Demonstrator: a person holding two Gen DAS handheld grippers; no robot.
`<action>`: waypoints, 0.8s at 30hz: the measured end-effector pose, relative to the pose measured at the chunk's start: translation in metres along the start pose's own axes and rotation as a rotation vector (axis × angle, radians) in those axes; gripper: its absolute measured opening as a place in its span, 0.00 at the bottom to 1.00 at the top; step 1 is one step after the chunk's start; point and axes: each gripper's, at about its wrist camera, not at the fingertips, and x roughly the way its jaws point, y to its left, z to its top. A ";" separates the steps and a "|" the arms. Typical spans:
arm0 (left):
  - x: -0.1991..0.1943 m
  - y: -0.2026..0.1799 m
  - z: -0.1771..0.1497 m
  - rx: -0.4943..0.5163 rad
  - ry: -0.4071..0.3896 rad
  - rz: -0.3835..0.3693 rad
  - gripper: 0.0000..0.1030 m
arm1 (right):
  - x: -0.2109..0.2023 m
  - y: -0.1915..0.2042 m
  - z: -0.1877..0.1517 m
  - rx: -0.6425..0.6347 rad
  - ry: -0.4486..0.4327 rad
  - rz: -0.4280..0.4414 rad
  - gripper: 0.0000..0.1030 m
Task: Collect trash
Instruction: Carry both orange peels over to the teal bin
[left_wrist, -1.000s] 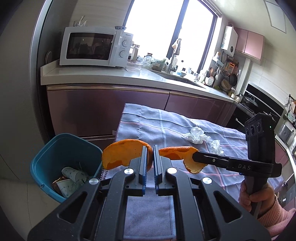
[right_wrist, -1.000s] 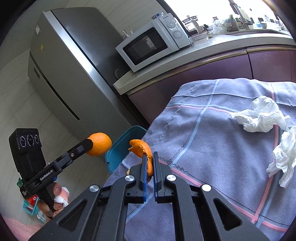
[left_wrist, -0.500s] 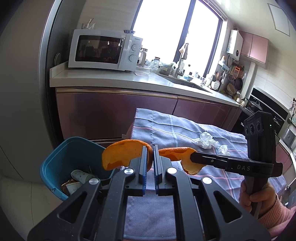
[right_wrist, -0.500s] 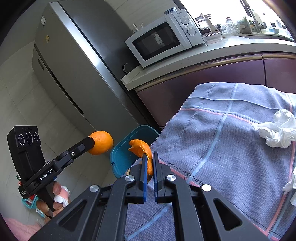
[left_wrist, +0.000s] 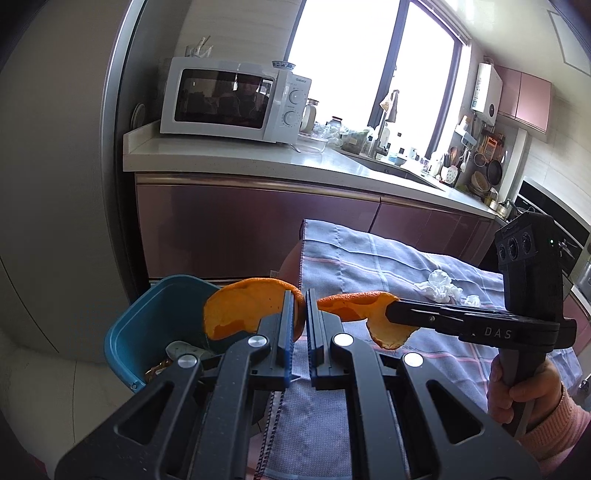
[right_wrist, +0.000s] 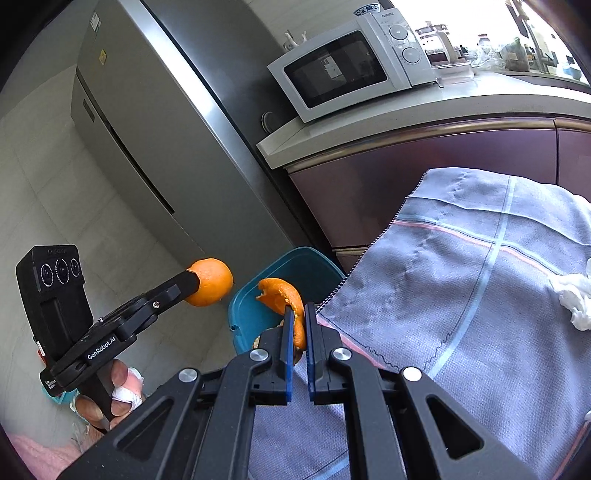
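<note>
Now we work across the left wrist view from left to right. At lower left sits the blue bin (left_wrist: 155, 325) on the floor, already holding some scraps. Just right of it, at centre, our left hand-held gripper (left_wrist: 300, 314) is clenched on a curved orange peel (left_wrist: 243, 314) that hangs over the bin's near rim. Right again, the right hand-held gripper (left_wrist: 397, 314) reaches in from the frame's right edge, pinching a second peel (left_wrist: 354, 312) that is over the edge of the bench's grey-blue cloth (left_wrist: 388, 266), not yet above the bin. Farther right, crumpled tissues (left_wrist: 439, 290) lie on the cloth, left to collect.

We judge the step in hand to be carrying both peels to the bin. To do it well, we should bring each peel fully over the open mouth before letting go, the right one needing the longer travel leftward. Peels are light and curved, so one may cling to a pad; opening wide and low over the bin should stop it from falling onto the floor.
</note>
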 end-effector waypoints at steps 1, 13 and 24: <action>0.002 0.001 0.001 0.000 0.001 0.003 0.06 | 0.003 0.000 0.001 -0.001 0.004 0.002 0.04; 0.017 0.015 0.000 -0.012 0.021 0.031 0.06 | 0.029 0.010 0.013 -0.021 0.042 0.005 0.04; 0.033 0.026 -0.003 -0.030 0.044 0.051 0.06 | 0.050 0.007 0.020 -0.019 0.069 -0.005 0.04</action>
